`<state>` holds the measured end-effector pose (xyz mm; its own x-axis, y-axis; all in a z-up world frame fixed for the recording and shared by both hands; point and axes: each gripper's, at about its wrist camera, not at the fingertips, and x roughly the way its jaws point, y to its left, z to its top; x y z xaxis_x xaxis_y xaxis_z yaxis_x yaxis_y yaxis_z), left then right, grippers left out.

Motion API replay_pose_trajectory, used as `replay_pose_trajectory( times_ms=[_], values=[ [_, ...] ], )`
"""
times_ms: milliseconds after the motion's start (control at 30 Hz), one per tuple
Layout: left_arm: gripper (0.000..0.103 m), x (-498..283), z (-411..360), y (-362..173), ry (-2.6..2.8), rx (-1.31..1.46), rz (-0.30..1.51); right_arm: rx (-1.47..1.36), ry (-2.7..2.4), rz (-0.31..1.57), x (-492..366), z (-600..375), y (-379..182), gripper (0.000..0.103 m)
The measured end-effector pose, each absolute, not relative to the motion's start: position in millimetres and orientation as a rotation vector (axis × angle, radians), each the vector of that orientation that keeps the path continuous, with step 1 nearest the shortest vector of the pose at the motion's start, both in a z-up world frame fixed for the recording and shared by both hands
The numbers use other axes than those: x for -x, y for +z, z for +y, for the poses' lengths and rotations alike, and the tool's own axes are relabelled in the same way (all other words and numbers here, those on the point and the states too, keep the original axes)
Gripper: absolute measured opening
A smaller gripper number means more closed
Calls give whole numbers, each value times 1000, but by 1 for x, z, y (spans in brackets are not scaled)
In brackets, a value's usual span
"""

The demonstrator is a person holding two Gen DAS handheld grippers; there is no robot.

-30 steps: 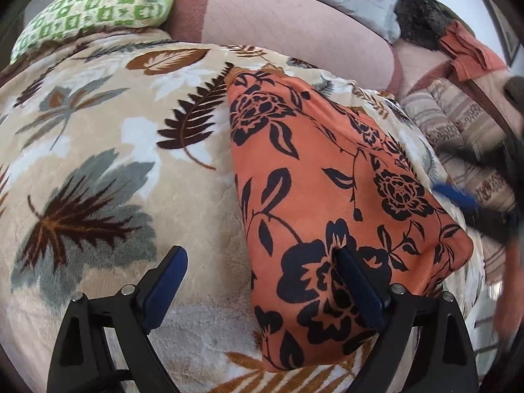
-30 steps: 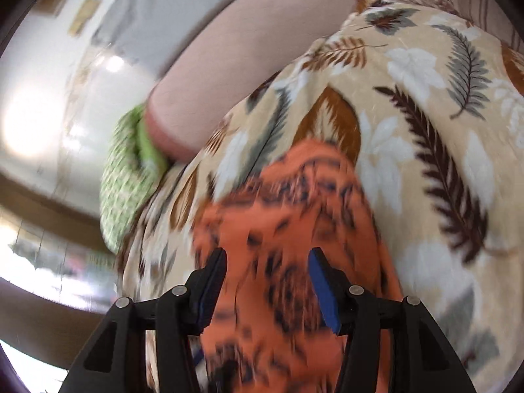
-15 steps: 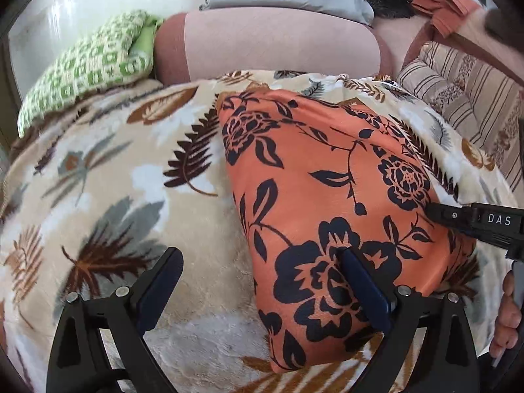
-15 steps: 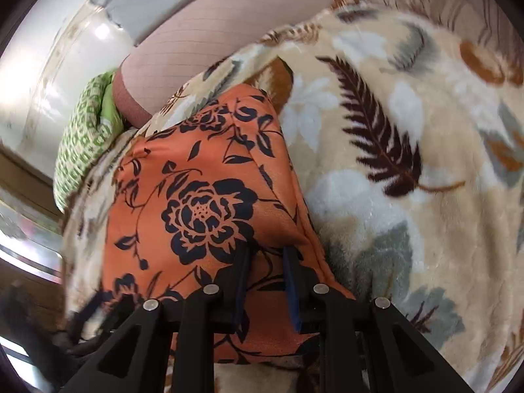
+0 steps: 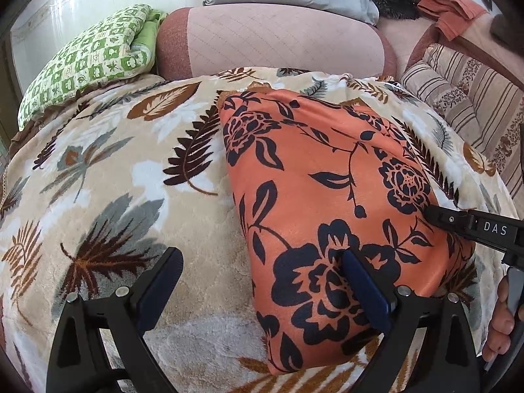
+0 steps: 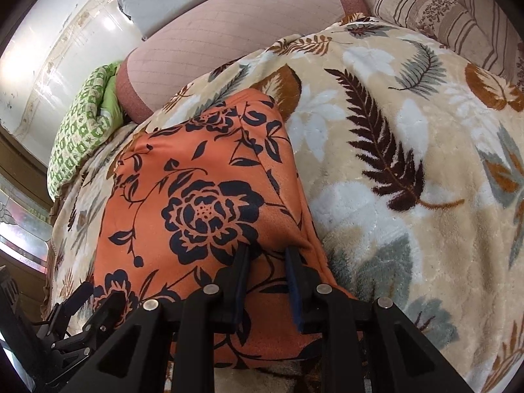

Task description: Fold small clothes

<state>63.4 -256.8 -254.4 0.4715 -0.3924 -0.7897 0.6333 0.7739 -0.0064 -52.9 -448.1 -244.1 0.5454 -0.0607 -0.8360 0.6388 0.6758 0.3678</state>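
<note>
Pinching the near right edge of the orange floral garment (image 6: 196, 216), which lies flat on the leaf-print blanket (image 6: 393, 163), the right gripper (image 6: 267, 255) has narrow, slightly opening fingers that may drop the fabric. Left gripper (image 5: 262, 281) gapes wide, holding nothing, one finger over the garment's near left corner; a lopsided lift would skew the fold.

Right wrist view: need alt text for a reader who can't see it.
The right gripper bears down on the near edge of an orange garment with a black flower print, its jaws narrow and opening slightly, with a fold of cloth between them. The garment lies on a leaf-patterned blanket; the left gripper shows at lower left.
</note>
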Motion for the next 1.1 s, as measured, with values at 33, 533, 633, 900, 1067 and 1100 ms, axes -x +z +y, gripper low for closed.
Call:
replay_pose_trajectory(
  times_ms=[33, 533, 633, 900, 1067, 1100],
  values=[
    [98, -64, -257, -254, -640, -305, 877, -725, -460, 910, 52, -448, -244, 26],
    [98, -67, -261, -254, -645, -297, 899, -766, -442, 928, 51, -455, -243, 26],
    [98, -69, -261, -250, -644, -296, 897, -823, -438, 940, 50, -462, -232, 27],
    [98, -73, -258, -247, -646, -280, 909, -761, -257, 997, -50, -462, -198, 28],
    [98, -73, -258, -248, -645, -286, 903, -801, -122, 1167, -145, -456, -235, 27],
    [98, -74, -258, -249, -642, -287, 901, -803, -120, 1193, -158, -455, -245, 27]
  ],
)
